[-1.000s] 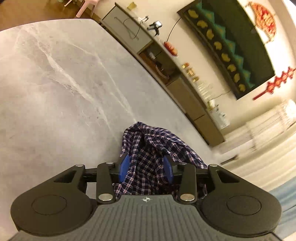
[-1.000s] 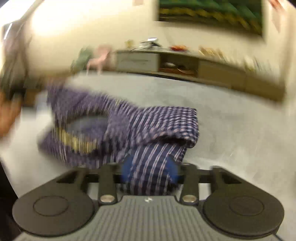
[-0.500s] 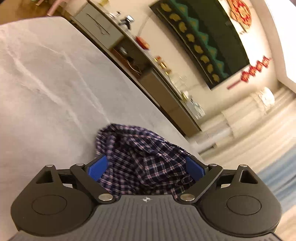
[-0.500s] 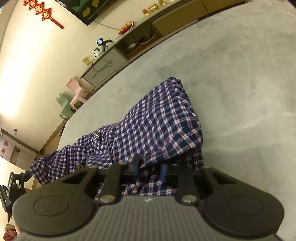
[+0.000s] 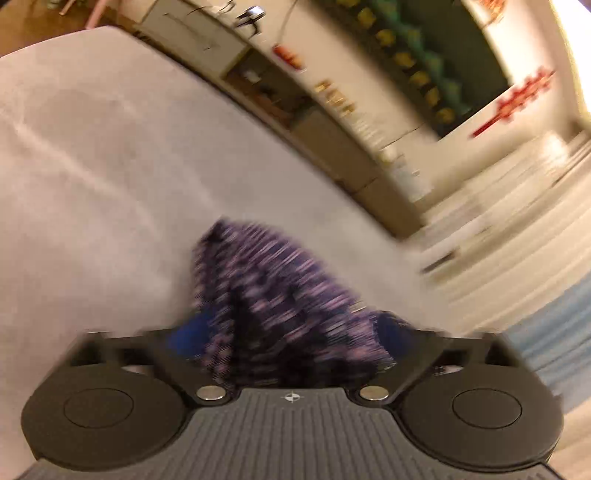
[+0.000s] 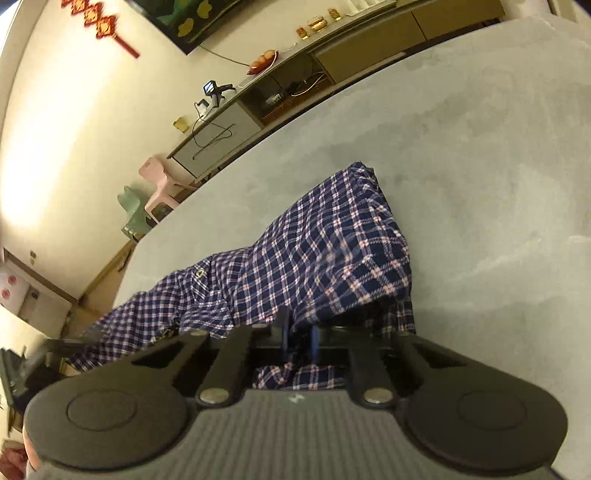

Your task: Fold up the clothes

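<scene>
Big grey marble-look table (image 6: 480,155) took up most of the shot. Behind it a long low sideboard (image 6: 369,48) ran along the wall, with a plate of fruit (image 6: 264,59) on top. A pink stool (image 6: 159,188) and a green one (image 6: 133,210) stood beside it, and a red knot ornament (image 6: 99,24) hung above.
</scene>
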`<action>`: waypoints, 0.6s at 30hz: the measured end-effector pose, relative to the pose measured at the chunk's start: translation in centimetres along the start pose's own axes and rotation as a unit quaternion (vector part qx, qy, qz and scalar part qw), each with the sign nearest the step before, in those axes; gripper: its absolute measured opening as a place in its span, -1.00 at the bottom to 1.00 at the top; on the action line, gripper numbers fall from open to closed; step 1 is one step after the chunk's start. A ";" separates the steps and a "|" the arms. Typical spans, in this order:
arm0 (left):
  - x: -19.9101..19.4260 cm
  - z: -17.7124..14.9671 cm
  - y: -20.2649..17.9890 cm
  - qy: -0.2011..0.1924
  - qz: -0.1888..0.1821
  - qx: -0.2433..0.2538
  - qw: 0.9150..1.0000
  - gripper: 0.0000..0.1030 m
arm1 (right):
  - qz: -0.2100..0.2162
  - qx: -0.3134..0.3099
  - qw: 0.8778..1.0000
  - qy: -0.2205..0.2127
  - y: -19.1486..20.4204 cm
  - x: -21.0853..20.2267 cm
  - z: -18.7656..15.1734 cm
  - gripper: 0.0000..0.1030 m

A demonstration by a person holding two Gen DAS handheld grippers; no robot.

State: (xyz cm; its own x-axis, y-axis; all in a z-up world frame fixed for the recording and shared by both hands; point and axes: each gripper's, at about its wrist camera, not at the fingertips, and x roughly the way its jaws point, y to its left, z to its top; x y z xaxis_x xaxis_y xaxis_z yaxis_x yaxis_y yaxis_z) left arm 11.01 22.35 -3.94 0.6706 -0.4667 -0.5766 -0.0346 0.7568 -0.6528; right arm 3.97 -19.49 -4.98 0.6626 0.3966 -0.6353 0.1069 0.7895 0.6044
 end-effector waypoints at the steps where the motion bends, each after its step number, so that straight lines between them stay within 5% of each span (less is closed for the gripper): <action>1: 0.2 -0.1 0.4 0.011 0.004 -0.012 1.000 -0.94 | 0.003 -0.002 1.000 0.001 0.0 -0.2 0.2 -0.95; 6: -4.2 -0.7 -0.3 0.020 -0.039 0.012 0.999 -0.94 | 0.092 0.073 0.993 -0.024 -1.0 -6.6 1.3 -0.97; 11: -0.9 -3.4 0.7 0.101 -0.006 0.028 0.995 -0.94 | 0.013 0.062 0.998 0.012 -3.2 -5.0 -1.0 -0.97; 18: -0.2 -4.5 -0.3 0.096 0.034 0.075 0.992 -0.75 | -0.022 0.046 0.998 0.025 -4.1 -3.9 -2.3 -0.97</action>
State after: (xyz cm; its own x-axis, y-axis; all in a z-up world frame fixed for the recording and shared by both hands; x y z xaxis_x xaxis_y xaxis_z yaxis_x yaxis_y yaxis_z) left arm 7.55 20.19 -5.82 0.5170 -0.4797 -0.7089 0.0452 0.8423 -0.5371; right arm -0.73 -23.22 -6.08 0.6183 0.3877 -0.6836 0.2042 0.7607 0.6161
